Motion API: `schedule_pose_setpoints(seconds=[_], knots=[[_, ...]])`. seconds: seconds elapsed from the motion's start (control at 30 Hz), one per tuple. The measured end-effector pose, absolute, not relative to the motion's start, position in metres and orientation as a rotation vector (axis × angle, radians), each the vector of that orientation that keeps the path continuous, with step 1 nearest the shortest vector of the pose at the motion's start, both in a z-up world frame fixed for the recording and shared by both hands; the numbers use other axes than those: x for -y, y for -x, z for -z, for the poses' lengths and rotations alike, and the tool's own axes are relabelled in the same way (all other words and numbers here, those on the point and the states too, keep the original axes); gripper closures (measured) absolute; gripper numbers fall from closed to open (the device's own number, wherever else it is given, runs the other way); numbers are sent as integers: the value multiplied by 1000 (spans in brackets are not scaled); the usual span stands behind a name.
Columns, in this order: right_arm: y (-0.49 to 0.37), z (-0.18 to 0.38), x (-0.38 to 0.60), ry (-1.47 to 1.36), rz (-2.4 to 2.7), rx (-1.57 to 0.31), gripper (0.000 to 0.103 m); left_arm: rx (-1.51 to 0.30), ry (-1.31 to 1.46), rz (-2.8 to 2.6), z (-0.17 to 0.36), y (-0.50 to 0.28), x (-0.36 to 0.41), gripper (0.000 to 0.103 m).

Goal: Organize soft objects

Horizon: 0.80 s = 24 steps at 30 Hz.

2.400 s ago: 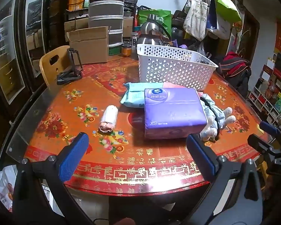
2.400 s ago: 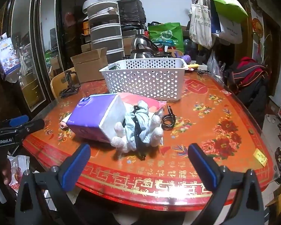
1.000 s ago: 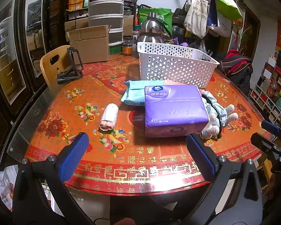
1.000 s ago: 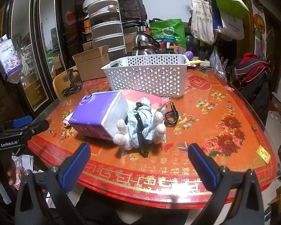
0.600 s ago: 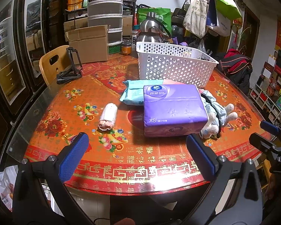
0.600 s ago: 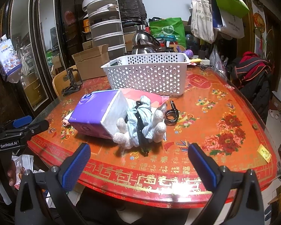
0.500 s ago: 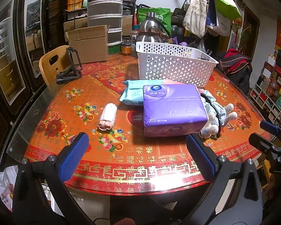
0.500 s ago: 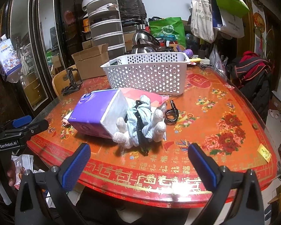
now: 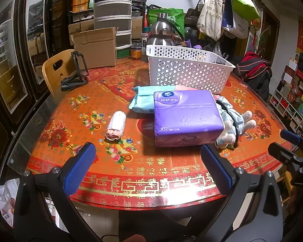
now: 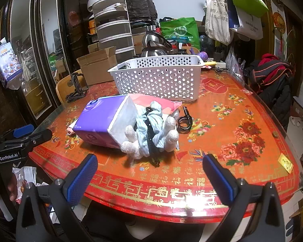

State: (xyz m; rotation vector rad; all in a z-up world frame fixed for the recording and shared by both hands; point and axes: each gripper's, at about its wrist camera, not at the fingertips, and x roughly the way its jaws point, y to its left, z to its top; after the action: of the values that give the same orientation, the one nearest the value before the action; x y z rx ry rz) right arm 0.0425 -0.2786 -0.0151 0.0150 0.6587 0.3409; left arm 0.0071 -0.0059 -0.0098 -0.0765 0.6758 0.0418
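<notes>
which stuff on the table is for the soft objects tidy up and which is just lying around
For the job: purple tissue pack, teal wipes pack, plush toy, small cloth roll, white basket.

Lying about: black cable, cardboard box, phone stand, kettle.

On the table [image 9: 56,109], the tissue pack [image 9: 185,115] lies before the basket [image 9: 187,68], the roll [image 9: 116,125] at its left, the plush toy [image 9: 232,125] touching its right.

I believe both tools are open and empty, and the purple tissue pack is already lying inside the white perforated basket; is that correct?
Not quite: the purple tissue pack is on the red patterned table, in front of the white perforated basket, not inside it. The left wrist view shows this. The left tool and right tool are indeed open and empty.
</notes>
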Motion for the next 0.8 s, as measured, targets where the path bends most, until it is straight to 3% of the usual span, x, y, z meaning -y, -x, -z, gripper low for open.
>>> schedule_pose_setpoints(seconds=[0.5, 0.8], knots=[[-54, 22, 287, -30, -309, -674, 0, -685, 61, -62, 19, -22, 0, 0], [-110, 26, 337, -144, -260, -669, 1, -686, 135, -61, 31, -63, -51, 0]])
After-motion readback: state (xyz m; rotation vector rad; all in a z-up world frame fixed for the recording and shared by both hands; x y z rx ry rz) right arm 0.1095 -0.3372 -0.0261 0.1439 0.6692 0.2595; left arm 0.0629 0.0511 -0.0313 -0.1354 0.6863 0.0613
